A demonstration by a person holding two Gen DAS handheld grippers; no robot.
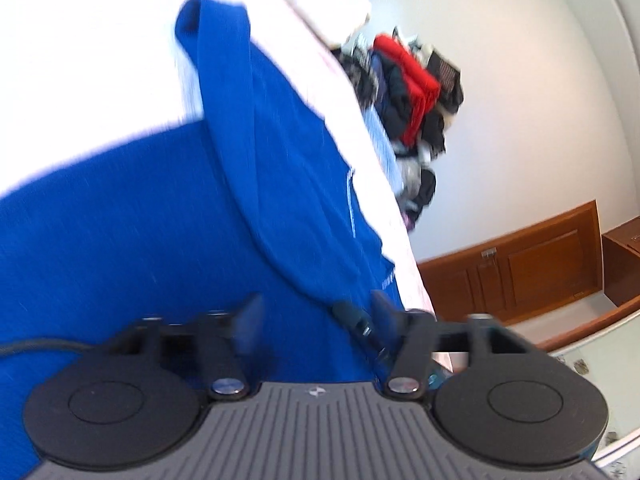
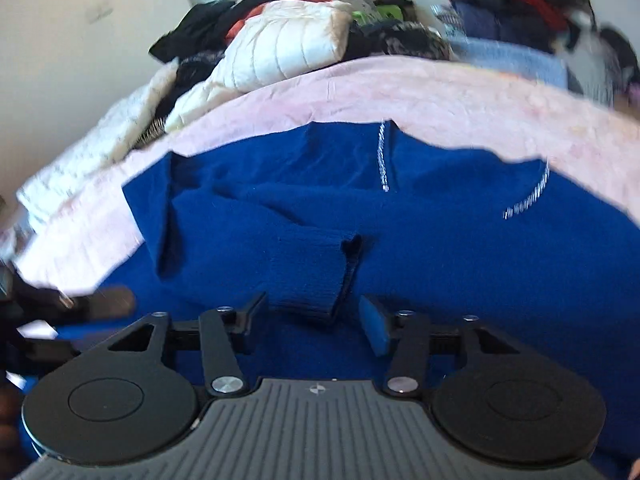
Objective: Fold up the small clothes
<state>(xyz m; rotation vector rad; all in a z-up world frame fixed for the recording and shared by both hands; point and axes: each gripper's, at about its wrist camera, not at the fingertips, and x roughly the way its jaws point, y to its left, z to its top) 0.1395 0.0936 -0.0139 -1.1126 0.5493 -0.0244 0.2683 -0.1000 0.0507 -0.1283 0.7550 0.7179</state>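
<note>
A royal-blue knit sweater (image 2: 440,260) lies spread on a pale pink blanket (image 2: 400,92) on a bed, with silver stitching at its neck. One sleeve is folded across the body, and its ribbed cuff (image 2: 316,276) lies just ahead of my right gripper (image 2: 312,314). The right gripper is open, and its pads do not touch the cuff. In the left wrist view the sweater (image 1: 120,240) fills the lower left, with a long fold (image 1: 256,140) running away from me. My left gripper (image 1: 316,316) hovers open over the cloth and holds nothing. A blurred dark finger (image 2: 112,300) shows at the left of the right wrist view.
A heap of red, dark and grey clothes (image 1: 408,100) sits at the bed's far end, also visible as a clothes pile (image 2: 504,4). A white quilted jacket (image 2: 288,44) lies beyond the sweater. A wooden cabinet (image 1: 520,272) stands by the white wall.
</note>
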